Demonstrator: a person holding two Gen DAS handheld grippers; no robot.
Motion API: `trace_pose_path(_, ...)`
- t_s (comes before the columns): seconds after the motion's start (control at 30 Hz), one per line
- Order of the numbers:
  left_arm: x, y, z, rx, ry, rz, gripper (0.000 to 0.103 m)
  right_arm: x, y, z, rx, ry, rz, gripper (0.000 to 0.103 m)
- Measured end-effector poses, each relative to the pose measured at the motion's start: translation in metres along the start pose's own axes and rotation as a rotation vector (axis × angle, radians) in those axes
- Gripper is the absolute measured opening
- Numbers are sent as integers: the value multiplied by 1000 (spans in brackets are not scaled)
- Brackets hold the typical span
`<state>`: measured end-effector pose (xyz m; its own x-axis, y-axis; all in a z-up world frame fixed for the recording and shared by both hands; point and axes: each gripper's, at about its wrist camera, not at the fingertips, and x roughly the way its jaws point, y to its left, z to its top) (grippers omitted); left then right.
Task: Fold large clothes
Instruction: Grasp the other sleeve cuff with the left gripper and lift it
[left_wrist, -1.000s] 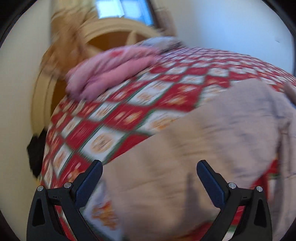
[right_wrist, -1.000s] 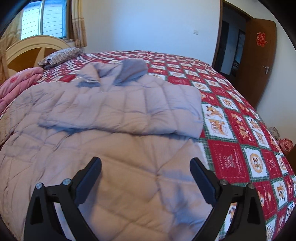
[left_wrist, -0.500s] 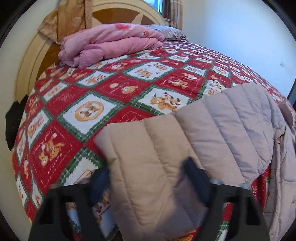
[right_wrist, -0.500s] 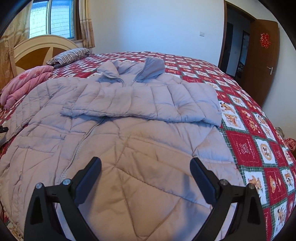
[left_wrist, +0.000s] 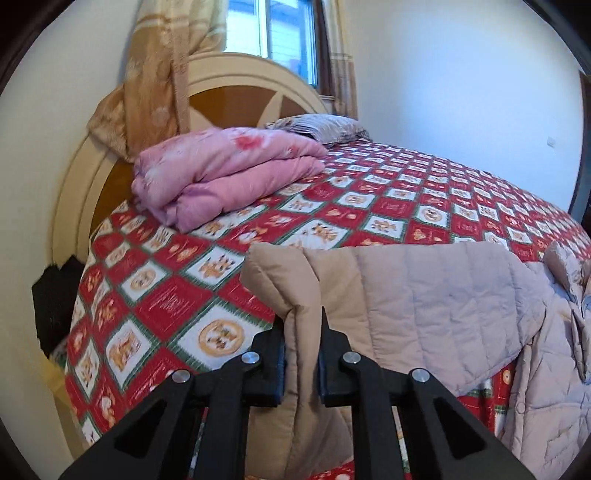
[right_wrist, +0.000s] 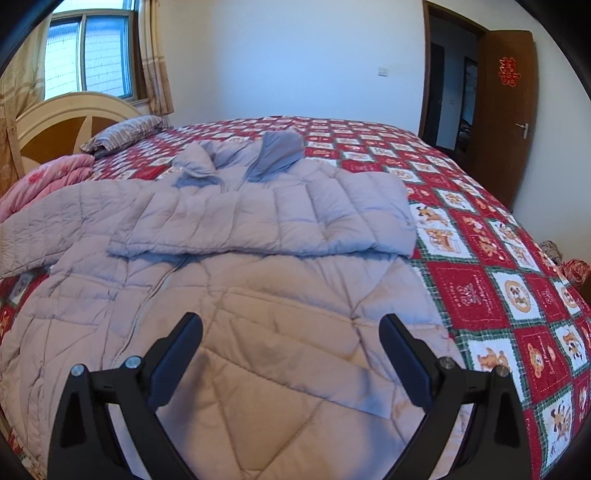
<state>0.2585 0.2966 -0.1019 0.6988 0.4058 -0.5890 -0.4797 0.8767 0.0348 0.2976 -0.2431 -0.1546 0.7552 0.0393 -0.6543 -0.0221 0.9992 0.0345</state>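
A large pale lilac-grey puffer jacket (right_wrist: 277, 295) lies face up on the red checked bedspread (right_wrist: 480, 288), collar toward the far wall. One sleeve (right_wrist: 277, 218) is folded across the chest. The other sleeve (left_wrist: 424, 295) stretches out to the bed's side. My left gripper (left_wrist: 302, 332) has its jaws closing on this sleeve's cuff end, pads pressing the padded fabric, which is raised off the bed and bunched. My right gripper (right_wrist: 290, 325) hovers open over the jacket's lower body with nothing between its fingers.
A folded pink quilt (left_wrist: 229, 170) and a striped pillow (left_wrist: 321, 127) lie by the round cream headboard (left_wrist: 229, 99). A curtain hangs over the headboard's left side. A dark object (left_wrist: 55, 302) sits beside the bed. A brown door (right_wrist: 506, 110) stands open at the right.
My left gripper went from wide open to closed on the sleeve end and rose, lifting it. My right gripper stayed open over the jacket's lower body, with its view shifting slightly.
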Motion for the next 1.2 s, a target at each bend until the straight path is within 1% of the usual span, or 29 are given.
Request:
trace_pose_path(0.07, -3, -12, 3, 16, -2, -24, 12, 0, -5, 0, 8, 0, -6, 98)
trace_pose_path(0.23, -26, -68, 14, 76, -46, -106, 12, -2, -20, -1, 21, 9, -48, 98)
trace_pose_path(0.3, -35, -90, 17, 100, -59, -134, 12, -3, -27, -1, 35, 11, -65, 98)
trace_pose_path(0.37, -42, -105, 20, 103, -69, -149, 13, -6, -36, -1, 54, 7, -73, 98)
trace_pose_path(0.43, -44, -107, 20, 92, -68, -139, 16, -9, -43, -2, 76, 1, -74, 98)
trace_pose_path(0.47, -43, -102, 19, 74, -62, -137, 23, -11, -46, -2, 90, -2, -71, 99)
trace_pose_path(0.5, -42, -96, 17, 60, -60, -135, 26, -12, -49, -3, 99, -6, -66, 99)
trace_pose_path(0.57, -40, -85, 15, 44, -57, -150, 25, -13, -50, -6, 109, -16, -50, 101)
trace_pose_path(0.6, -41, -80, 14, 54, -62, -150, 24, -12, -49, -8, 106, -17, -48, 102)
trace_pose_path(0.67, -44, -76, 15, 65, -74, -145, 18, -6, -47, -9, 99, -6, -41, 102)
trace_pose_path(0.77, -47, -69, 18, 70, -87, -139, 19, -1, -43, -10, 91, 10, -30, 102)
trace_pose_path(0.83, -46, -67, 19, 81, -92, -133, 18, -3, -42, -10, 98, -1, -25, 102)
trace_pose_path(0.87, -46, -66, 20, 76, -90, -135, 15, -4, -42, -11, 102, -6, -21, 102)
trace_pose_path(0.97, -52, -74, 25, 76, -103, -160, 13, -4, -41, -13, 98, -1, -16, 102)
trace_pose_path(1.07, -68, -101, 36, 112, -135, -199, 13, -4, -41, -13, 96, 2, -16, 102)
trace_pose_path(1.13, -79, -133, 42, 148, -157, -228, 13, -6, -45, -11, 87, -5, -39, 102)
trace_pose_path(1.17, -83, -143, 44, 156, -160, -243, 13, -7, -47, -10, 85, -9, -56, 102)
trace_pose_path(1.2, -88, -161, 45, 174, -163, -270, 13, -9, -52, -8, 90, -12, -74, 102)
